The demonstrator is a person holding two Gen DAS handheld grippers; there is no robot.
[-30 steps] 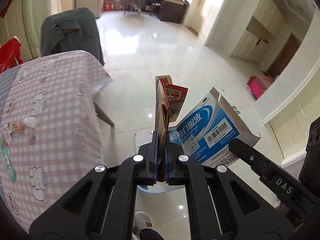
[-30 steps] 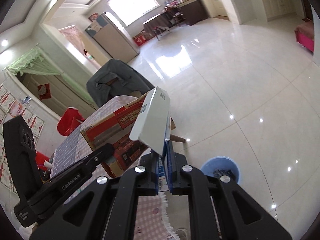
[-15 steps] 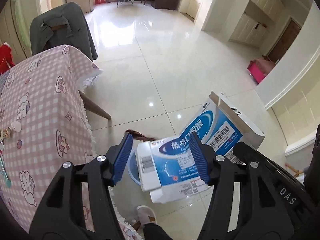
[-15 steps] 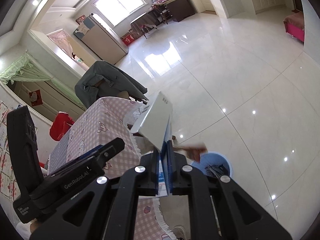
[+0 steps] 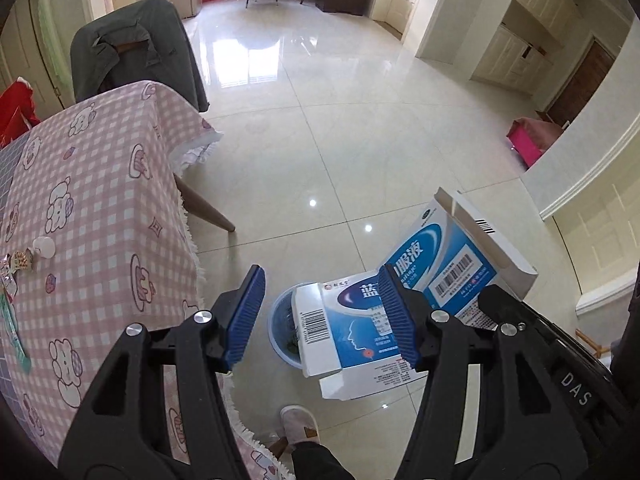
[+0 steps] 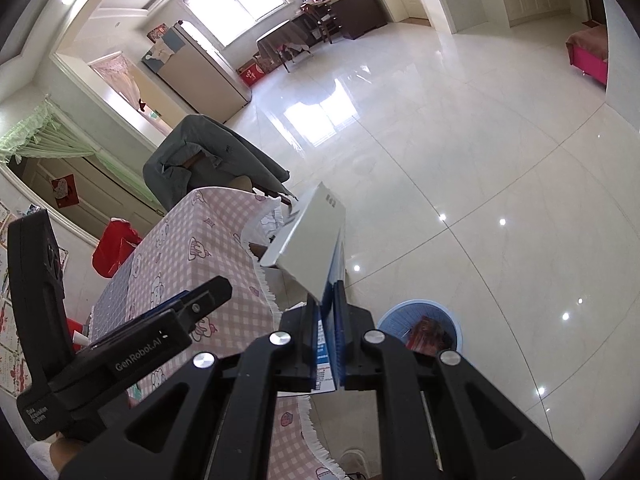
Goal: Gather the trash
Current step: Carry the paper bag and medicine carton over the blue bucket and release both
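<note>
Both tongs hover over a blue bin (image 6: 420, 314): left (image 5: 322, 316) gaping empty, right (image 6: 328, 344) pinching a flattened blue carton (image 5: 416, 304).

Black grippers (image 5: 320, 316), blue ribbed jaws, silver screws.

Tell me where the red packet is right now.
In the right wrist view the red packet lies inside the blue bin on the floor, lower right, beside the table corner.
</note>
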